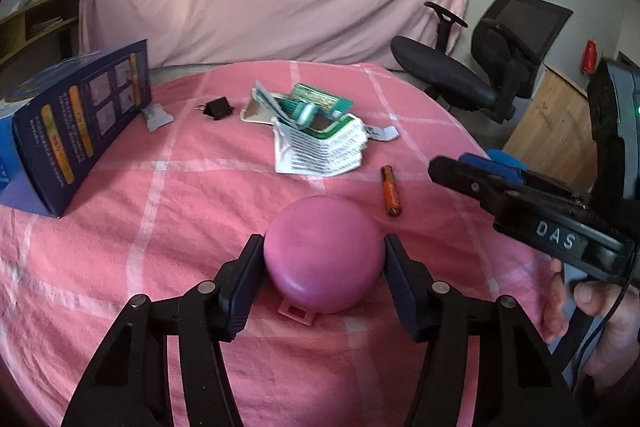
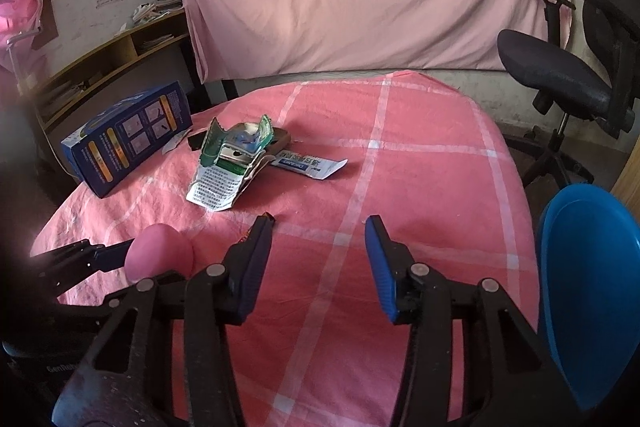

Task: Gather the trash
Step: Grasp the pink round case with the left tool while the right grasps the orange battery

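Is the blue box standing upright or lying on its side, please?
Lying on its side. The blue box rests along one long face on the tablecloth, its printed panel facing up and sideways; the right wrist view agrees.

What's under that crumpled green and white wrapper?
Under the wrapper a metallic tray-like piece and a blue-and-white sachet stick out, lying on the pink cloth. Anything else beneath is hidden.
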### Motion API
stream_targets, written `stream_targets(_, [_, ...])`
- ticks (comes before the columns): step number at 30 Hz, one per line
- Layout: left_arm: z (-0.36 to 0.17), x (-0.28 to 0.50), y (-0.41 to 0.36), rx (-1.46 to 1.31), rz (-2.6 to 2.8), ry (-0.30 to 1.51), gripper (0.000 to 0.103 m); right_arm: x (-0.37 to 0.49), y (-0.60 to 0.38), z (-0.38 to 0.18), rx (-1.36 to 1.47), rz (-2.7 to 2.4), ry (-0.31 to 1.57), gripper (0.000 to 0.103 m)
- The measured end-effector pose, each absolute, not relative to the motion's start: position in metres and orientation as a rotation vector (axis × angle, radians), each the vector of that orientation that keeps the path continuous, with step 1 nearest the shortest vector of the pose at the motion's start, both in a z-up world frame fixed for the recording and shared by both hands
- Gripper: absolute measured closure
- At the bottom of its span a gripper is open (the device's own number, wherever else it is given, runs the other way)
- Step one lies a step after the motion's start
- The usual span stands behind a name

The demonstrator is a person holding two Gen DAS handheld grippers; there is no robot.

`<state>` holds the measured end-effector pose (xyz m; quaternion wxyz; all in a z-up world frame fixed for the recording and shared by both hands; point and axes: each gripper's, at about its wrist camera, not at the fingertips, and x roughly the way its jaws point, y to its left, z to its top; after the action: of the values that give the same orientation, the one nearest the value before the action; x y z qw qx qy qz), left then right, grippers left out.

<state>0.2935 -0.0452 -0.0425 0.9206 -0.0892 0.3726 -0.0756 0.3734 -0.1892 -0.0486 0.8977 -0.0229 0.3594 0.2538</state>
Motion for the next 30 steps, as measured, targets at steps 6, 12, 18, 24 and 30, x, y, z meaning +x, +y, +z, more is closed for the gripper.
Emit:
stream_targets(6, [-0.042,0.293,-0.015,-0.25,-0.053,0.756,0.05,0.372,-0.175,-0.053,-0.082,0.564,0.777,0.033])
stream_targets(12, [-0.041,0.289,0.012,-0.29,0.018,0.754,0.05,0.373,-0.159,-0.058,-0.096,0.615,0.814,0.035])
stream_targets(18, [-0.04,0.284,0.017,-0.292,0.035,0.752,0.05,0.376,-0.142,-0.065,-0.113,0.616,0.849,0.035])
stream_targets(24, [-0.036,0.281,0.014,-0.285,0.039,0.74,0.05,0.376,-0.144,-0.067,-0.108,0.592,0.862,0.067])
stream_targets(30, [-0.03,0.277,0.002,-0.244,0.046,0.713,0.05,0.368,-0.146,-0.064,-0.113,0.591,0.837,0.067])
